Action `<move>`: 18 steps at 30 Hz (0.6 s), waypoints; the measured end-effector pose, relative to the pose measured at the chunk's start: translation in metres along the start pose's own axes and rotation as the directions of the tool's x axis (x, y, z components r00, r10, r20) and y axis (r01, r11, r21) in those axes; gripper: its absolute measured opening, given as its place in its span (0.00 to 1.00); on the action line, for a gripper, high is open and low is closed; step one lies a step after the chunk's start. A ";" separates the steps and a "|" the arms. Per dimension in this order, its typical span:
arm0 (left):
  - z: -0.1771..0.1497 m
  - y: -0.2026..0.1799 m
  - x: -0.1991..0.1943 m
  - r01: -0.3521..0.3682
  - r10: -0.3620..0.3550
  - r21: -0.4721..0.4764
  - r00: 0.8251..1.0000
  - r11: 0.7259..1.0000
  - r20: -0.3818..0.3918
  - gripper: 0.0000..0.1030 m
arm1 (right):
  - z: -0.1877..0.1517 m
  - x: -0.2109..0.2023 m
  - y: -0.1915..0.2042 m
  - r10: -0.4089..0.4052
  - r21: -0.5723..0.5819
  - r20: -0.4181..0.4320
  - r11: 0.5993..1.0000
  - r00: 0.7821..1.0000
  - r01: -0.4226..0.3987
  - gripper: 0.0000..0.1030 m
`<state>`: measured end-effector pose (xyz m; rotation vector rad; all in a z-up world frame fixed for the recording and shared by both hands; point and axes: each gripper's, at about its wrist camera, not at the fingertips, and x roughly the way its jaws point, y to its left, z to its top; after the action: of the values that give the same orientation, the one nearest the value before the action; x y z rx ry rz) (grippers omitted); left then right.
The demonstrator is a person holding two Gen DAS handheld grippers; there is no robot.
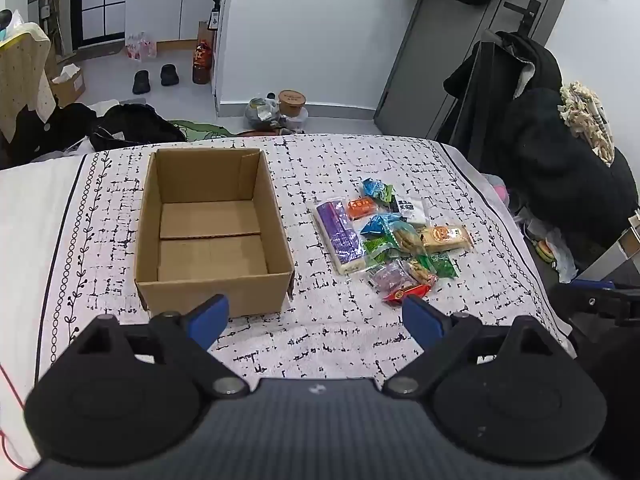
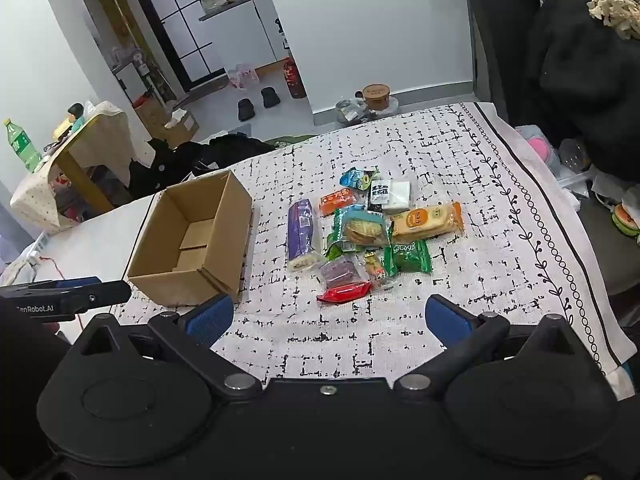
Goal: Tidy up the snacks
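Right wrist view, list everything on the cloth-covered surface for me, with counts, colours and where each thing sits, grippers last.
cardboard box: one, brown, open and empty, left part of the cloth
snack packets: a pile of about a dozen, mixed colours, right of the box
purple packet: one, long, pile's left edge
red packet: one, pile's near edge
patterned cloth: one, white with black marks, under everything
left gripper: open, holding nothing
right gripper: open, holding nothing

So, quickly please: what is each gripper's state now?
Left gripper: open, holding nothing.
Right gripper: open, holding nothing.
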<state>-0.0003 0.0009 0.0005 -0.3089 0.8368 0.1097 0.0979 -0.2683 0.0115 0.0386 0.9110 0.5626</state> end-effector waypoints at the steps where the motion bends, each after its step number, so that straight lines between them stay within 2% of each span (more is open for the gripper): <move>1: 0.000 0.000 0.000 -0.004 0.004 0.002 1.000 1.000 0.001 0.90 | 0.000 0.000 0.000 0.001 -0.002 0.000 1.000 1.000 -0.001 1.00; 18: -0.001 0.000 0.000 -0.010 0.010 0.009 1.000 1.000 0.003 0.90 | 0.000 0.000 0.001 0.009 0.001 0.005 1.000 1.000 -0.009 1.00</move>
<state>-0.0003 0.0005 -0.0001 -0.2956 0.8361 0.1154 0.0979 -0.2676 0.0119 0.0451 0.9070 0.5706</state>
